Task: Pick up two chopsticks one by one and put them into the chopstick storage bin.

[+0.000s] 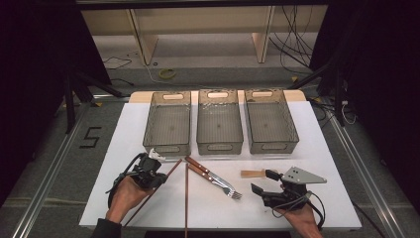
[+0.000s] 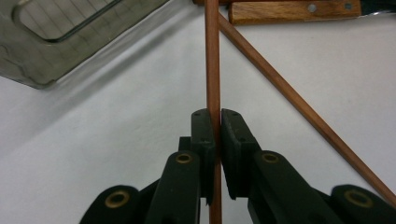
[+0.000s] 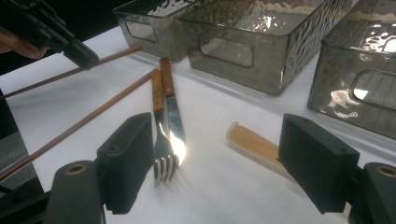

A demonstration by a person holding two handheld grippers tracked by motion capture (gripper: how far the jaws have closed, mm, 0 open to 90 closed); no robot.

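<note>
The thin wooden chopstick point(image 2: 213, 56) sat pinched between the left gripper point(image 1: 151, 171)'s closed jaws at about seven o'clock on the table point(image 1: 322, 148), just in front of the left bin point(image 1: 167, 124). It looked light, stiff and smooth, liable to pivot, so a grip nearer mid-length seemed safer. The right gripper point(image 1: 261, 182) waited with jaws wide and empty at five o'clock, beside the forks point(image 1: 218, 179).

The high view is dim and a little soft, its left and right edges black, while in the right gripper view strong glare shines on the fork point(image 3: 164, 154) and bins point(image 3: 261, 42), with near jaws blurred.
</note>
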